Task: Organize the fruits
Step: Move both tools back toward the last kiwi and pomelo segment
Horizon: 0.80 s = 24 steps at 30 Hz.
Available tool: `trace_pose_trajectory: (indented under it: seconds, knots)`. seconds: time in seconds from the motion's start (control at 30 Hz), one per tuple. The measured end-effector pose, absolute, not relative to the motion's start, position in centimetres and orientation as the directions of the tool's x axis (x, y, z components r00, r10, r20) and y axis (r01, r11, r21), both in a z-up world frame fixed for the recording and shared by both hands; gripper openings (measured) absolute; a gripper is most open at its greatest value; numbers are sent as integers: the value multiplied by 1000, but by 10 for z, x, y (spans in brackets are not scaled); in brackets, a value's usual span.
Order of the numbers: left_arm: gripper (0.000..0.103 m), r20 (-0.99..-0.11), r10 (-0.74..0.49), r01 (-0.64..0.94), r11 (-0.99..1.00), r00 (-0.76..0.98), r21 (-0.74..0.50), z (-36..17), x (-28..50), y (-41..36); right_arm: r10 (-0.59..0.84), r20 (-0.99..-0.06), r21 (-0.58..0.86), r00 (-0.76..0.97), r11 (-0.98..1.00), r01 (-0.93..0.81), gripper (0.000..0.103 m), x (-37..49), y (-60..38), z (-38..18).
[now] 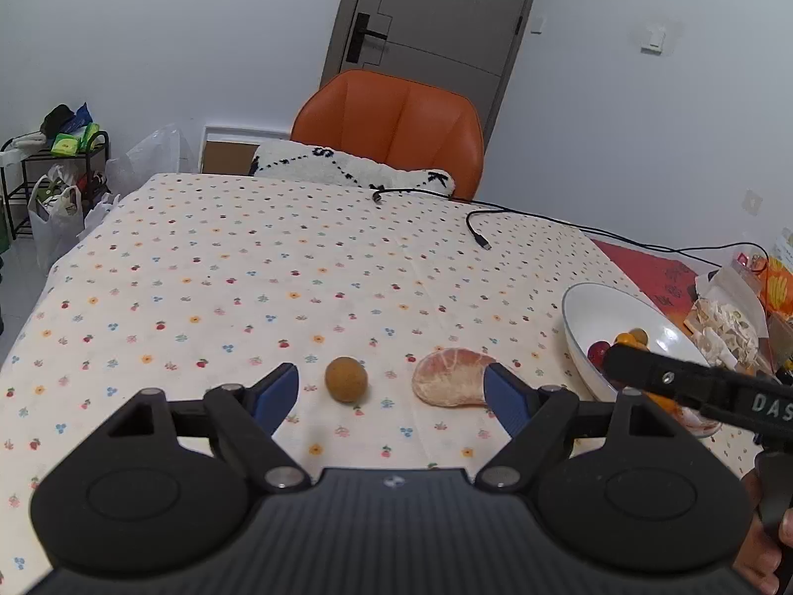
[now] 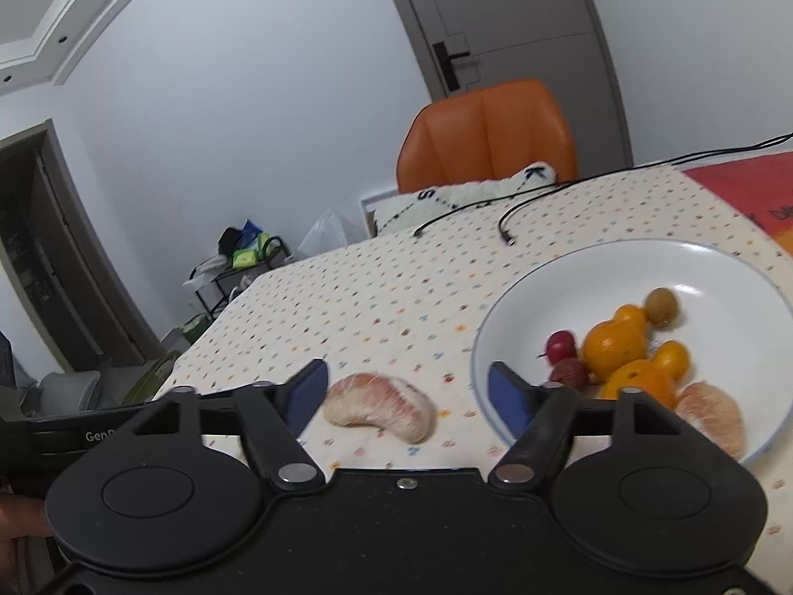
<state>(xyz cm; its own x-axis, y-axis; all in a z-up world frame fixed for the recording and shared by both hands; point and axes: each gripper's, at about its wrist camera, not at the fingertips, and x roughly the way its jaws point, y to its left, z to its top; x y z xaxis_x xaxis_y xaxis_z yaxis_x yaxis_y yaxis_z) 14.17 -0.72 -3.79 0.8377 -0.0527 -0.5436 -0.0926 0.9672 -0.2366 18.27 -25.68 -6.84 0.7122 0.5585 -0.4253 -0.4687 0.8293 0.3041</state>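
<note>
Pomelo wedge [image 2: 380,411] lies on the tablecloth [image 1: 248,267] between brown fruit [image 1: 346,379] and bowl [image 2: 510,327]; both grippers, left [image 1: 391,389] and right [image 2: 407,391], gape empty. Cables [image 1: 495,228] trail beyond.

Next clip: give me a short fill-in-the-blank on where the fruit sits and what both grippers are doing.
1. The peeled pomelo segment lies on the ____, outside the white bowl.
2. The small round brown fruit lies to the ____ of that segment in the left wrist view.
3. The left gripper and right gripper both have their fingers ____.

Missing words: tablecloth; left; open
</note>
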Motion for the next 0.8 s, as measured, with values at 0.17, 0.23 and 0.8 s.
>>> trace_pose_trajectory:
  seconds: [0.17,0.23,0.8]
  knots:
    - [77,-541,-49,-105,963,839,-250,-41,139,2,579,-452,300,679,815,-496,53,183,-242,-73]
    - [75,-541,-51,-105,961,839,-254,-42,138,5,580,-464,289,670,813,-505,53,181,-236,-74]
    - [53,-545,-74,-110,949,835,-297,-53,136,24,557,-562,256,612,820,-512,53,187,-205,-92]
